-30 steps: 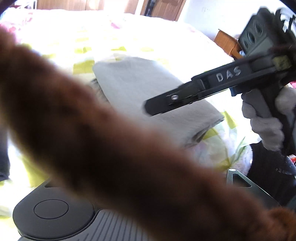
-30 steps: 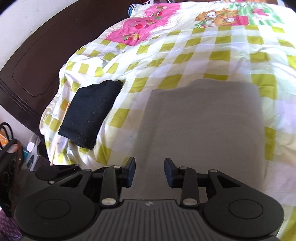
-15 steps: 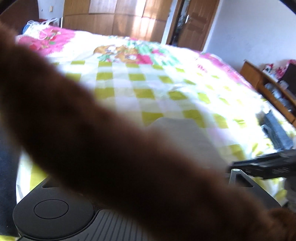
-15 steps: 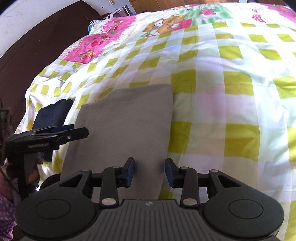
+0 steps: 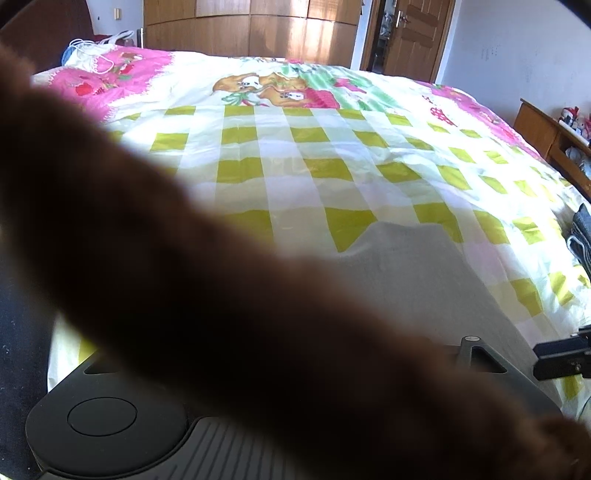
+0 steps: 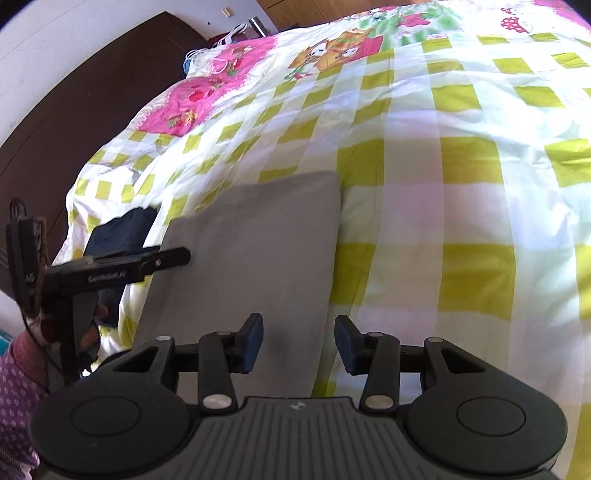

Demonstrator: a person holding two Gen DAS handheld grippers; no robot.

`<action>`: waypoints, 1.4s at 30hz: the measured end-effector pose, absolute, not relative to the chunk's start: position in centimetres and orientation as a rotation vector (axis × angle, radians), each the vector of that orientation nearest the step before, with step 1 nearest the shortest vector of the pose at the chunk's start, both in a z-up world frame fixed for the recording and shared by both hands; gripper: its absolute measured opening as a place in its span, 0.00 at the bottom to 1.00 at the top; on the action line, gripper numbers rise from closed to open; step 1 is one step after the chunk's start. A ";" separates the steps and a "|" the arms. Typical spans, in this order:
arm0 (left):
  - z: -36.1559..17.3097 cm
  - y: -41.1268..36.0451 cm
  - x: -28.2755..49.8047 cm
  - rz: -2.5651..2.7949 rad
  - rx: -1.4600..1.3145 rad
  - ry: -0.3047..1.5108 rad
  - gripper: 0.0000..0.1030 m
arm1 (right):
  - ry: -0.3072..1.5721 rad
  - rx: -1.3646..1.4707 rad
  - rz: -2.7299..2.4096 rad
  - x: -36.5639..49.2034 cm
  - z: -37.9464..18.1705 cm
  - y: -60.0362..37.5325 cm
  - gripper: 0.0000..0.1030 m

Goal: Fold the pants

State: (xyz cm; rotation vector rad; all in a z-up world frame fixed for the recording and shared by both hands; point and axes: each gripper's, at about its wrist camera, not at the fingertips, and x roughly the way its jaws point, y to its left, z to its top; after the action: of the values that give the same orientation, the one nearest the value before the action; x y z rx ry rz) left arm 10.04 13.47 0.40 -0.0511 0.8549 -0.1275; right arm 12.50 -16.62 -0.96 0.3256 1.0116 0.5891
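The pants (image 6: 255, 266) lie folded into a grey rectangle on the bed (image 6: 461, 192), near its near edge. In the right wrist view they sit left of centre, flat on the yellow-and-white checked cover, their far edge straight and their right edge running toward the camera.

The right gripper (image 6: 298, 343) hovers over the near right part of the pants with its jaws spread apart and nothing between them; the left finger is above grey cloth, the right finger above the cover just beside the pants' edge.

The left gripper (image 6: 177, 258) shows in the right wrist view at the left, side-on, its tip over the left edge of the pants. Whether its jaws are apart or together cannot be told from that angle. In its own view a blurred brown furry band (image 5: 221, 314) crosses the lens and hides the fingers; behind it the pants (image 5: 424, 269) show.

A dark folded garment (image 6: 118, 236) lies on the bed left of the pants, partly behind the left gripper. A wooden wardrobe (image 5: 251, 29) stands beyond the far end of the bed.
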 end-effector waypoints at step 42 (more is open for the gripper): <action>-1.0 4.5 8.5 -0.322 0.029 0.817 0.77 | 0.984 0.150 0.560 17.6 1.6 -8.6 0.47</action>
State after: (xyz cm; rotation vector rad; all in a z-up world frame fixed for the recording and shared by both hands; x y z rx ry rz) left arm 8.53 4.52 -0.99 0.0292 0.8175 -0.3224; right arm 17.57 -8.64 1.56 0.1502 0.9837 0.5598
